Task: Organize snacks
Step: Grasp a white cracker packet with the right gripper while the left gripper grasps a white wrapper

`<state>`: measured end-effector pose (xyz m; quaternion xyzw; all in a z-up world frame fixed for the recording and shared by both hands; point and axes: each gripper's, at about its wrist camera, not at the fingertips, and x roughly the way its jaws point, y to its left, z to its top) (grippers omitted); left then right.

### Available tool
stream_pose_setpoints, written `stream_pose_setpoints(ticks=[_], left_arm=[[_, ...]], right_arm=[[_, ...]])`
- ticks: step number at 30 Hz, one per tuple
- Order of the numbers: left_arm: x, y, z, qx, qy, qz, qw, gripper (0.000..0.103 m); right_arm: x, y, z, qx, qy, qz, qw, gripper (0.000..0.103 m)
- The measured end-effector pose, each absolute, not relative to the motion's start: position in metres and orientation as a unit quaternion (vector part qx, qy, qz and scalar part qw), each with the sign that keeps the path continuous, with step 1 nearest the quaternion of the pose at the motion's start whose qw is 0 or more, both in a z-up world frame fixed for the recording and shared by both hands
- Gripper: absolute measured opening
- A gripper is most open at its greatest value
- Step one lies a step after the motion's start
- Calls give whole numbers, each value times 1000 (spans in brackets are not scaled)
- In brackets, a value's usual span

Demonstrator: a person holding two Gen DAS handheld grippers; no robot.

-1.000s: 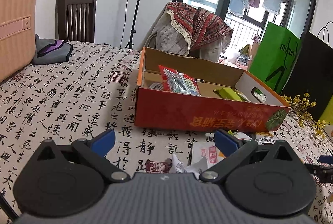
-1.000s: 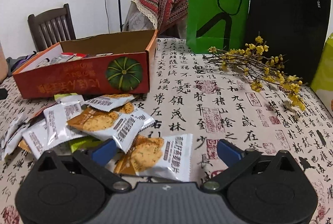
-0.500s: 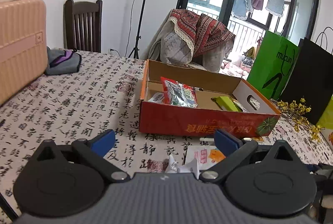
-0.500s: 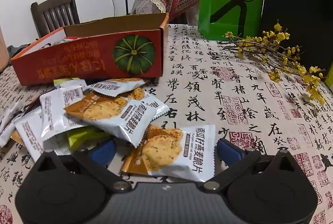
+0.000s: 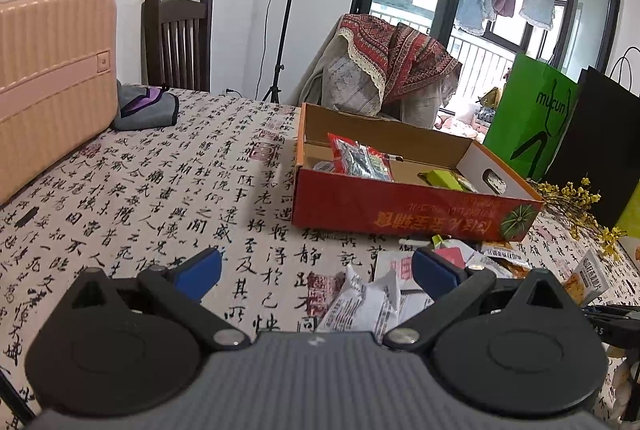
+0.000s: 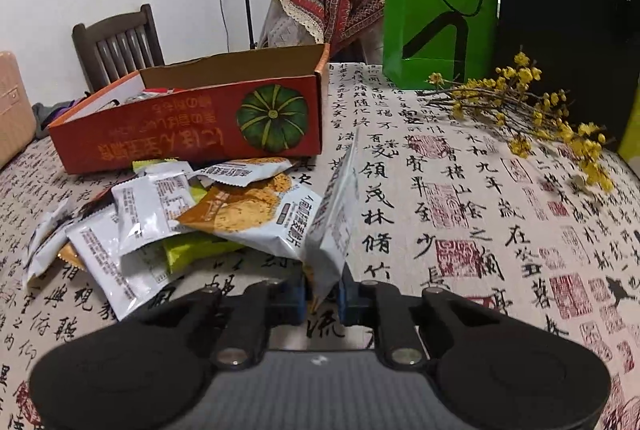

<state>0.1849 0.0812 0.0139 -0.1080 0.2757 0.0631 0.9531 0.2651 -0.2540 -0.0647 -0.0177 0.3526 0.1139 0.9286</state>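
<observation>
Calligraphy-printed cloth (image 6: pixel 460 198) covers the table where we work, with a green paper bag (image 6: pixel 440 6) and a black one behind a sprig of yellow blossoms (image 6: pixel 532 110). Our right gripper (image 6: pixel 323 296) has its blue pads clamped on the lower edge of a white-and-orange foil cracker packet (image 6: pixel 334 214), which stands tipped up on edge just beside the loose pile of similar snack packets (image 6: pixel 168 214). Our left gripper (image 5: pixel 316 270) hangs with its jaws spread wide and nothing between them, above a crumpled white wrapper (image 5: pixel 362 300). The open red cardboard box with a green pumpkin printed on it (image 6: pixel 192 126) sits just beyond the pile and already holds a few packets. We judge the next step to be carrying the held packet into that box. The grip catches only a thin margin of slippery foil, so the packet could slide out or swing on the way; its free corner may also drag a neighbouring packet or snag the box's front wall.
</observation>
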Motion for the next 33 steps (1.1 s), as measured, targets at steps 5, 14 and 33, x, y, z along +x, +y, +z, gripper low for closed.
stream_pose_setpoints(ticks=[5,14,33], left_arm=[[179,84,10,-109,280,69,951,103],[184,83,3,-100,291,73,949,103],[244,53,-56,-60,345,37,936,102]], right_arm=[[252,-264,-60,1,328,112,938,13],[239,-290,-54,64,258,104,958,13],[233,-300,-57,84,226,93,966,13]])
